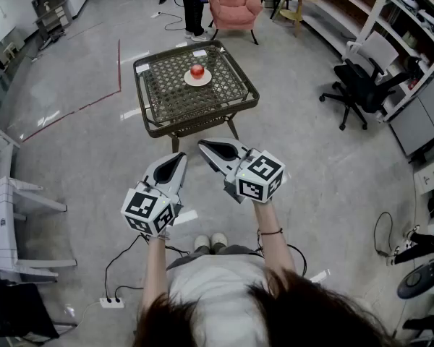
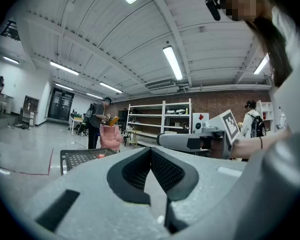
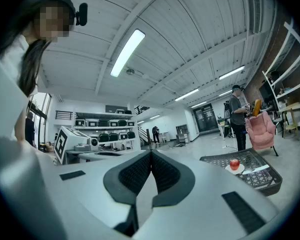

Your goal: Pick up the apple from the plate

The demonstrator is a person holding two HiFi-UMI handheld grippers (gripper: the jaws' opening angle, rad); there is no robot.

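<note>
A red apple [image 1: 197,70] sits on a small white plate [image 1: 197,79] in the middle of a dark lattice-top table [image 1: 159,96], some way ahead of me. Both grippers are held level at waist height, short of the table and well apart from the apple. My left gripper [image 1: 181,156] is shut with nothing in it, and so is my right gripper [image 1: 202,144]. In the right gripper view the apple [image 3: 234,164] and plate [image 3: 234,170] lie off to the right of the shut jaws. In the left gripper view the table [image 2: 80,159] shows low at the left.
A pink armchair [image 1: 233,2] and a standing person [image 1: 192,6] are beyond the table. A black office chair [image 1: 358,85] and shelving stand at the right, a white chair [image 1: 11,215] at the left. Cables and a power strip [image 1: 112,302] lie on the floor by my feet.
</note>
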